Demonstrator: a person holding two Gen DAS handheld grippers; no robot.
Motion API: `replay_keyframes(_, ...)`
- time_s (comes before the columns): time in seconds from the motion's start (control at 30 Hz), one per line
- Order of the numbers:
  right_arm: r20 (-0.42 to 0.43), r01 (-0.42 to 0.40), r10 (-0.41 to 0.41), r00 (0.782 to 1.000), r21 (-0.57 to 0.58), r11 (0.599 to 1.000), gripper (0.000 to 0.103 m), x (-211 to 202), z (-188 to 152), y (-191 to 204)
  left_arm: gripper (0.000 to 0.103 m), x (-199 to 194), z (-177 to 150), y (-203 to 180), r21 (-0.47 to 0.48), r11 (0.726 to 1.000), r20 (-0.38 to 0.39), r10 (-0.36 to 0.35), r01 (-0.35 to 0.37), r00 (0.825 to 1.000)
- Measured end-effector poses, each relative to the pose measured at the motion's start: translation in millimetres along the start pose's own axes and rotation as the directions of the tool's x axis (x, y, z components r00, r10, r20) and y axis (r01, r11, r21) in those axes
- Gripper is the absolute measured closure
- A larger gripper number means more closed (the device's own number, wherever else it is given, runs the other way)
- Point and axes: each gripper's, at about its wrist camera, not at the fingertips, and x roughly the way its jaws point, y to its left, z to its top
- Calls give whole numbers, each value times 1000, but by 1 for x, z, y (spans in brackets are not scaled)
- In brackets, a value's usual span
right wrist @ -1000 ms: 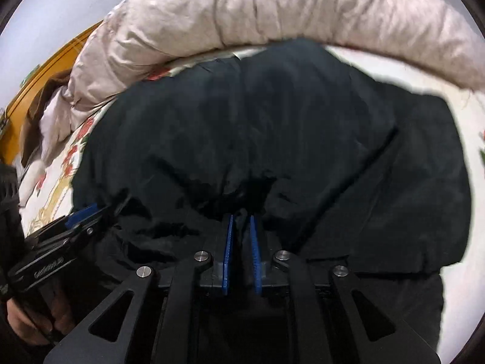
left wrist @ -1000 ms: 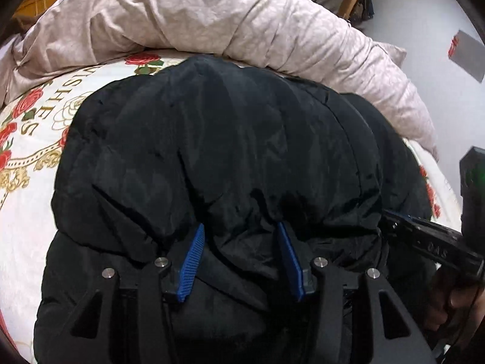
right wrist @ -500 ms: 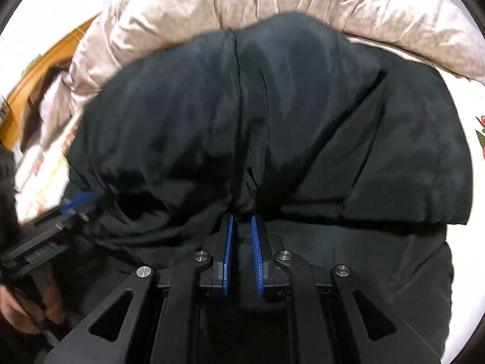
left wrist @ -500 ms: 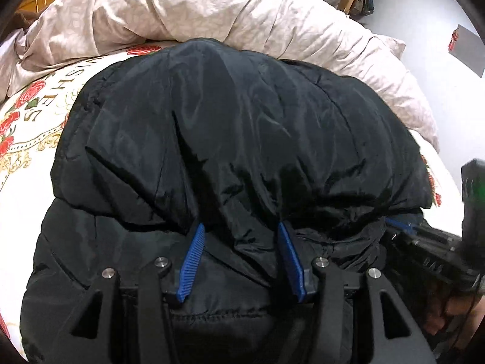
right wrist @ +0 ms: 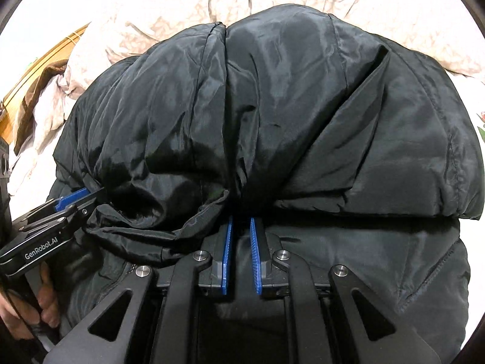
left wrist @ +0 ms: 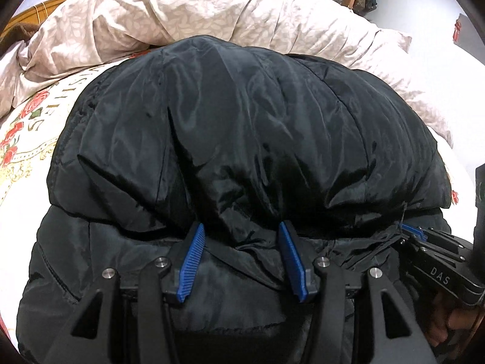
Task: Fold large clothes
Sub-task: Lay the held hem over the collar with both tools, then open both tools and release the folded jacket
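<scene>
Your left gripper (left wrist: 241, 236) stands open against the black jacket (left wrist: 242, 139); your right gripper (right wrist: 241, 227) pinches its folded hem on the bed (left wrist: 18, 139).

Jacket (left wrist: 242, 127) glossy black; pads (left wrist: 191, 265) blue; duvet (left wrist: 188, 9) beige, leaf print; sheet (left wrist: 21, 139) cream, red roses, left edge.

Glossy black padded jacket (left wrist: 242, 139), crinkled matt cotton duvet (left wrist: 188, 9), ribbed blue gripper pads (left wrist: 191, 261)
</scene>
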Motion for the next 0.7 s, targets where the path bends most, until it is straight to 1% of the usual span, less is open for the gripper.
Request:
replay_keyframes(0.1, -3, -1, 1, 1000, -6, 1000, 92, -4, -4, 6, 49, -3, 0, -4, 4, 1000, -7, 10, -10, 1000)
replay_keyframes(0.17, -13, 10, -10, 1000, -20, 1000, 90, -15, -4, 11, 49, -9, 3, -7, 10, 1000, -23, 19, -19, 1000)
replay_keyframes(0.2, 0, 20, -20, 1000, -26, 999, 88, -25, -3, 14, 49, -13, 4, -7, 7, 1000, -32, 18, -17, 999)
replay_keyframes(0.23, 16, 20, -20, 1000, -29, 999, 82, -35, -3, 15, 49, -20, 6, -7, 4, 1000, -37, 11, -11, 999)
replay_keyframes(0.27, 30, 13, -12, 999, -33, 999, 78, -44, -1, 16, 50, -26, 7, -6, 4, 1000, -35, 4, -4, 999)
replay_keyframes(0.3, 57, 12, -9, 998, -43, 999, 74, -57, 1, 17, 50, -34, 8, -5, 9, 1000, -25, 1, -1, 1000)
replay_keyframes(0.4, 123, 19, -11, 992, -62, 998, 69, -79, 15, 16, 50, -53, 18, 0, 19, 1000, 24, 4, -5, 1000)
replay_keyframes(0.43, 152, 30, -20, 988, -64, 997, 66, -84, 25, 15, 50, -56, 24, 3, 17, 1000, 42, 16, -17, 999)
replay_keyframes(0.5, 179, 50, -39, 983, -58, 997, 63, -80, 43, 8, 50, -56, 39, 11, 10, 999, 72, 50, -51, 996)
replay_keyframes(0.57, 185, 74, -65, 981, -44, 996, 63, -70, 57, -3, 50, -48, 54, 25, -19, 995, 87, 95, -94, 992)
replay_keyframes(0.63, 144, 105, -101, 984, -16, 994, 63, -51, 67, -15, 50, -33, 61, 40, -60, 991, 60, 122, -119, 991)
replay_keyframes(0.7, 103, 105, -104, 989, -4, 994, 63, -33, 70, -26, 49, -20, 59, 48, -82, 989, 29, 123, -120, 992)
